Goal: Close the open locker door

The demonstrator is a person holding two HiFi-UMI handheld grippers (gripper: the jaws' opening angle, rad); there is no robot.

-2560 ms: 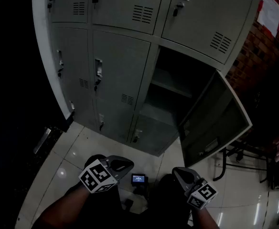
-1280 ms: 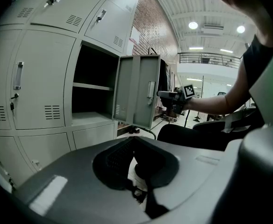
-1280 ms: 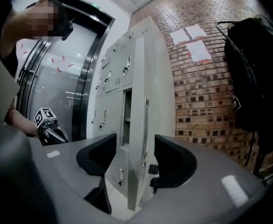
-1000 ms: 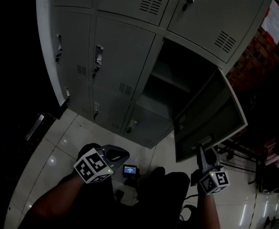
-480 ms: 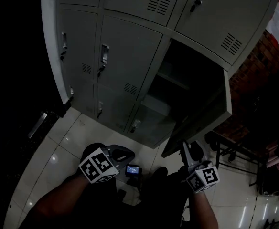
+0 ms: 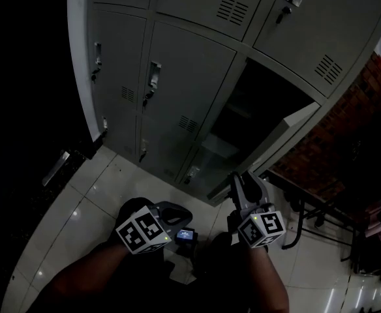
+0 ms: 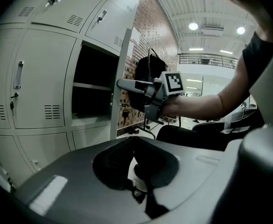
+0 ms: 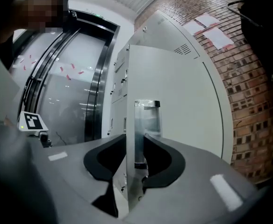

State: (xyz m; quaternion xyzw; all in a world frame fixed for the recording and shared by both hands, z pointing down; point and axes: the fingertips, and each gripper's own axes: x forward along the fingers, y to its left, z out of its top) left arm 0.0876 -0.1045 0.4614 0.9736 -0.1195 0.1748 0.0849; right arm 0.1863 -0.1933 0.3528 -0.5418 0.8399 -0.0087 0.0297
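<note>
The grey locker door (image 6: 269, 145) stands partly open, swung in towards its dark compartment (image 6: 256, 103). My right gripper (image 6: 241, 182) reaches up to the door's lower free edge. In the right gripper view the door (image 8: 174, 106) runs edge-on between the jaws, which are closing on it, beside the clear handle (image 8: 147, 118). The left gripper view shows the same gripper (image 7: 127, 84) at the door's edge (image 7: 122, 64). My left gripper (image 6: 177, 210) hangs low over the floor, shut and empty, apart from the locker.
Closed locker doors (image 6: 177, 96) fill the bank to the left and above. A brick wall (image 6: 347, 129) and a metal-legged frame (image 6: 308, 207) stand to the right. A small device with a lit screen (image 6: 185, 235) sits near my legs on the tiled floor (image 6: 86, 201).
The door has swung from wide open to about half shut. My right gripper rose and moved left with the door's edge. The left gripper barely shifted.
</note>
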